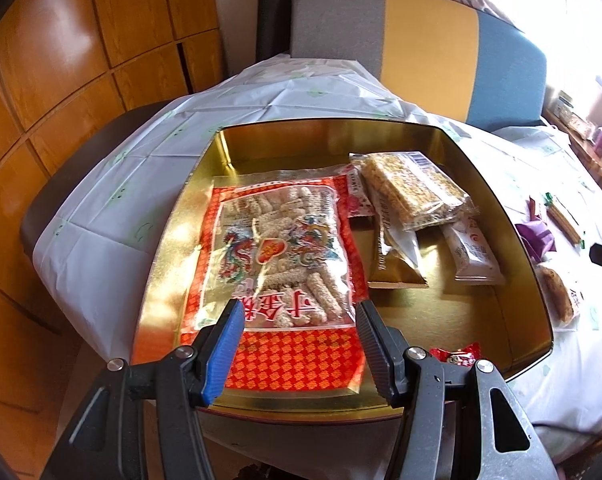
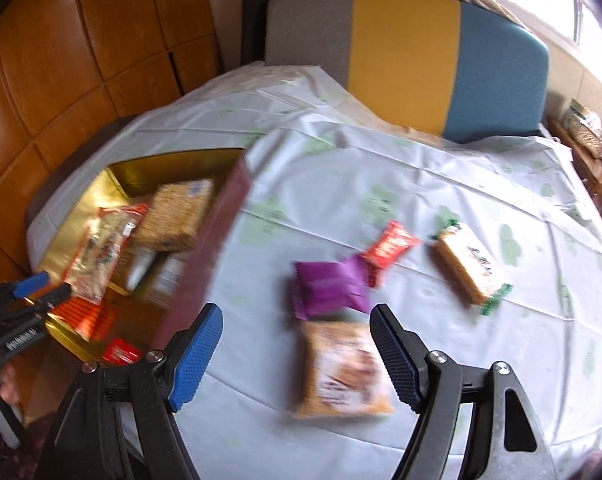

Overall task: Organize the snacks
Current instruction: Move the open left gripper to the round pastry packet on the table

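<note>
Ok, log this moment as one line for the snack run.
left tongs: open over red bag in tin | right tongs: open above pastry pack | loose on table: purple, red, yellow packs

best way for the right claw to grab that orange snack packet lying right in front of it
The orange packet lies flat on the tablecloth, its long sides running away from the right claw. Come down from above and pinch across its narrow width at the middle. The open jaws already straddle it, apart from both edges, so little turning seems needed.
</note>
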`<control>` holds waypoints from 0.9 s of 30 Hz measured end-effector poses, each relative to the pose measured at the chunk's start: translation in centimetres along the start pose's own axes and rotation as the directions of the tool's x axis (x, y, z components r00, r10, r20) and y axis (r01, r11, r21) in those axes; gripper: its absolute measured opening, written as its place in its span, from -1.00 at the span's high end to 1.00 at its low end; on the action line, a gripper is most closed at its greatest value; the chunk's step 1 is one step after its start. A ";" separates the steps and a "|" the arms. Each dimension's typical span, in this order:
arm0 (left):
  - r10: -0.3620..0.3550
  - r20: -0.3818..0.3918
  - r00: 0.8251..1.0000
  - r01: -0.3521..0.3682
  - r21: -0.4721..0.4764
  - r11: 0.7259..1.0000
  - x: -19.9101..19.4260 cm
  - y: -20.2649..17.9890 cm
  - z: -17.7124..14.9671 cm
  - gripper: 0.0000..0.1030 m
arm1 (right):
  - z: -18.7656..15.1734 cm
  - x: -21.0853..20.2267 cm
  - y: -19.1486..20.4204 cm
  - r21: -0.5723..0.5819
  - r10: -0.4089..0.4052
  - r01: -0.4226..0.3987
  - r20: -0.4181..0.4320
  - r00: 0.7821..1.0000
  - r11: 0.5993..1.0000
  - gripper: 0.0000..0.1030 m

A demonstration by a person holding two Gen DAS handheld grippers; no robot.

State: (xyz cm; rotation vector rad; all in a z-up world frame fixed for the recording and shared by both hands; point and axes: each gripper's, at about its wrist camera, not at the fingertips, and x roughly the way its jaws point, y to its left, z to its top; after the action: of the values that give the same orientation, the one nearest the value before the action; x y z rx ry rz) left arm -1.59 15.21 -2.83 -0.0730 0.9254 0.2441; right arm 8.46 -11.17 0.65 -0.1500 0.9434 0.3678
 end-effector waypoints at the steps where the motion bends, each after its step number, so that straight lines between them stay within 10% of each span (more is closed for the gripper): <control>1: -0.001 -0.002 1.000 0.001 0.005 1.000 0.0 -0.1 0.0 -0.14 | -0.4 -0.1 -1.0 0.001 -0.018 0.018 -0.014 1.000 1.000 -0.50; 10: -0.049 0.001 0.999 0.049 0.059 0.997 -0.7 -2.4 0.2 -0.14 | -3.7 0.7 -13.0 0.318 -0.241 0.290 -0.185 0.953 0.903 -0.50; 18: -0.174 -0.013 0.985 0.174 0.155 0.972 -2.0 -6.4 0.7 -0.14 | -4.7 1.8 -14.7 0.378 -0.190 0.294 -0.288 0.939 0.878 -0.50; 27: -0.391 -0.066 0.918 0.382 0.416 0.826 -3.4 -14.7 1.8 -0.14 | -4.7 1.2 -14.9 0.401 -0.186 0.285 -0.269 0.945 0.871 -0.50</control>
State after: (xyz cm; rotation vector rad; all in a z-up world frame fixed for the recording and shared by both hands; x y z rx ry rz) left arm 1.43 0.63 0.36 0.1428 0.9024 -0.3386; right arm 11.08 -26.09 -3.53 0.1073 1.1927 -0.0988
